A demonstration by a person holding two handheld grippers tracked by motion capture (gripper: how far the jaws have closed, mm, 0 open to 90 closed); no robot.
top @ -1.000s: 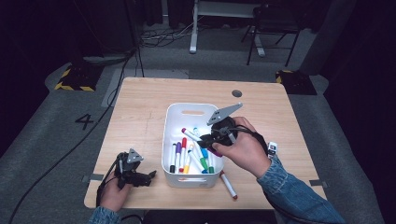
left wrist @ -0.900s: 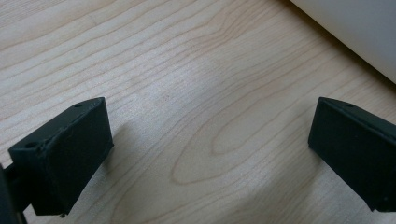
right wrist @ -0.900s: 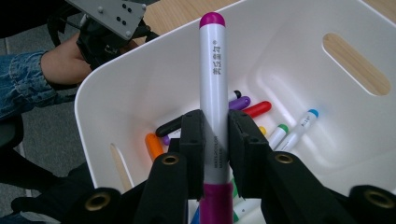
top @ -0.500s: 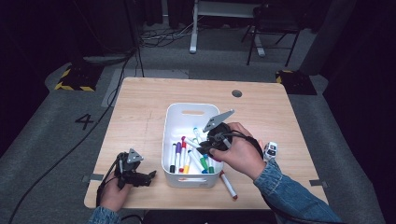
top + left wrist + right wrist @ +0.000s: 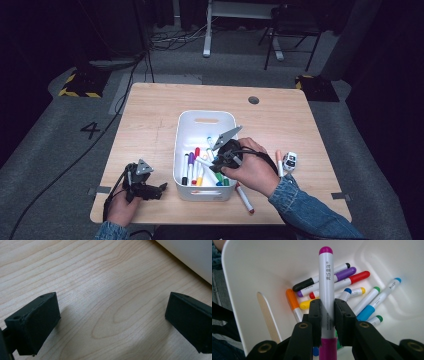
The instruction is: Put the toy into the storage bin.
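At the near left corner of the wooden table [image 5: 150,115], the left gripper [image 5: 161,189] rests in the person's left hand [image 5: 120,210], low on the wood and pointing right toward the white bin [image 5: 186,131]. In the left gripper view its two black jaws stand spread wide with bare wood grain between them, nothing touching either pad, and a strip of the bin's white wall crosses the far right corner.

The white bin sits near the middle of the table, its handle slot at the far end. Inside it lies a loose heap of markers [image 5: 352,287] with black, purple, red, orange, yellow, blue and green caps, gathered toward the near end.

The right gripper [image 5: 327,312] hangs over the near right part of the bin, held in the right hand [image 5: 255,167], whose denim sleeve [image 5: 310,212] comes in from the near right. Its jaws are pressed together on a white marker with magenta ends [image 5: 326,285], pinching the barrel about midway; the marker points out ahead of the jaws, over the heap inside the bin, and I cannot tell whether it touches the ones below.

Right of the bin, a red-tipped marker [image 5: 244,198] lies on the table by the near edge, an orange-capped marker [image 5: 279,163] lies just beyond the hand, and a small white object [image 5: 289,161] sits beside it.
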